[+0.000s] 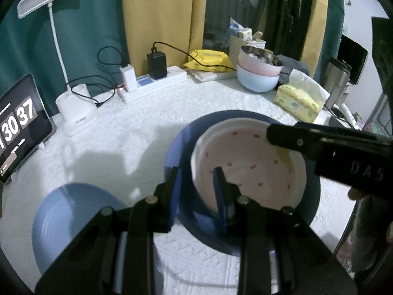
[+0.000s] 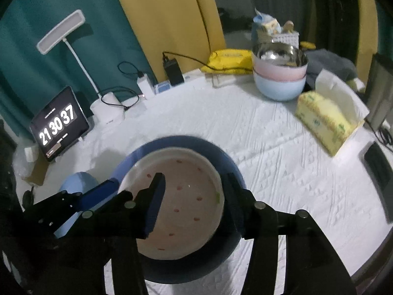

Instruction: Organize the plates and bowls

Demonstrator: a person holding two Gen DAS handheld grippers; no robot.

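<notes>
Overhead, both tools (image 1: pixel 196 184) (image 2: pixel 194 191) spread around white plate (image 2: pixel 181 196), quilted white tablecloth (image 2: pixel 282 172), teal curtain (image 2: pixel 49 24)

1. White dish with red spots (image 2: pixel 181 196): shallow, upright, nested inside the dark blue plate, centre of frame.
2. Dark blue plate (image 2: pixel 228 162): flat on the white cloth, its rim showing all round the dish.
3. Light blue plate (image 1: pixel 63 211): lies alone, lower left of frame.
4. Bowl stack, upper right: steel bowl (image 2: pixel 280 54) in pink bowl (image 2: pixel 277 71) in pale blue bowl (image 2: pixel 277 88).
</notes>
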